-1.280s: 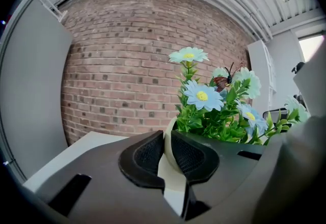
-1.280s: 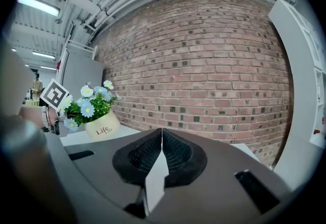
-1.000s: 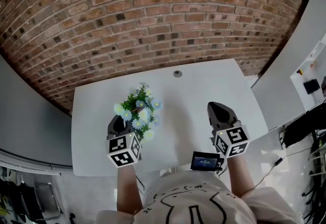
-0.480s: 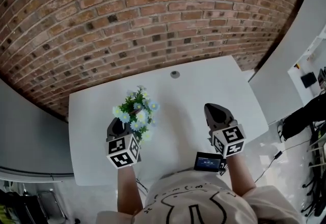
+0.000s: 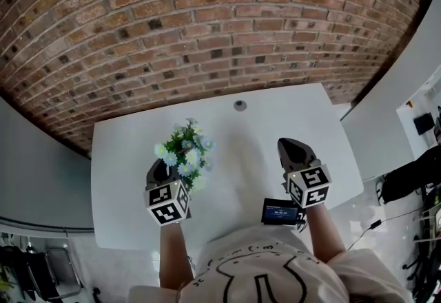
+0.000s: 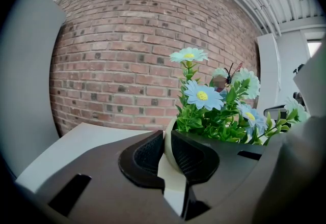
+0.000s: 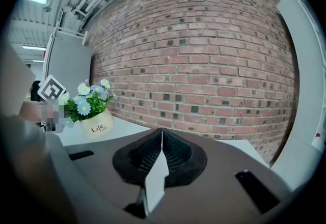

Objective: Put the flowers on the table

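Flowers [image 5: 185, 153] with pale blue petals, yellow centres and green leaves stand in a cream pot [image 7: 97, 125], left of centre in the head view, over the white counter [image 5: 275, 116]. The pot carries dark lettering on its side. From the right gripper view it sits low at the counter's surface, but whether its base touches the top cannot be told.

The left tool [image 5: 160, 171] grips the pot. In the left gripper view its jaws stand a little apart with the pot's cream wall [image 6: 170, 151] pinched between the pads, and the flowers [image 6: 214, 111] rise just behind and to the right of the jaws. Its marker cube [image 5: 167, 202] lies at the near edge of the counter in the head view.

The right tool [image 5: 295, 151] is well apart from the pot, right of centre over bare counter. Its jaws meet [image 7: 162, 141] with nothing between them.

A small round fitting [image 5: 240, 105] is set in the counter near its far edge, toward the top of the frame. A dark device with a lit screen [image 5: 279, 212] sits at the person's waist, just beside the right tool's marker cube. A brick wall [image 5: 207, 19] fills the upper half of the head view behind the counter.
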The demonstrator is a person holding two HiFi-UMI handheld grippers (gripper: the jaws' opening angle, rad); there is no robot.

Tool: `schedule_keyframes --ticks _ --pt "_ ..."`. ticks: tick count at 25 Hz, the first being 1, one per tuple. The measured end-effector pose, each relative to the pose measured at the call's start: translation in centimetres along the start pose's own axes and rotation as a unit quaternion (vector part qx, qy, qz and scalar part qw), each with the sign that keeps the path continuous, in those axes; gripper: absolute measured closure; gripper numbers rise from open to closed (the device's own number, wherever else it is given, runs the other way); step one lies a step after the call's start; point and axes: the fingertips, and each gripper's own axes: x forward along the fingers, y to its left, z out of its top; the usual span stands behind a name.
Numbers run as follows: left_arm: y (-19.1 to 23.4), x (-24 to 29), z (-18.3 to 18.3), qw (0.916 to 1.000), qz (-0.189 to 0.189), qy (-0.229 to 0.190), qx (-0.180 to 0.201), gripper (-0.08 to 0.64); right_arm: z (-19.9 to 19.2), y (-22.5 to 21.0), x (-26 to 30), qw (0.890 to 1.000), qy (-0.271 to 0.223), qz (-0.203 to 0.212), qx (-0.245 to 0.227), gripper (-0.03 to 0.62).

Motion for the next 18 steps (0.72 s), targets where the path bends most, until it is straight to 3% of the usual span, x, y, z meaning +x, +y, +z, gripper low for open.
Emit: schedule_keyframes --ticks 18 --pt "0.8 5.0 -3.4 0.9982 0.012 0.059 -0.008 0.506 -4.1 -2.7 5.4 0.998 0.054 0.006 0.029 0.575"
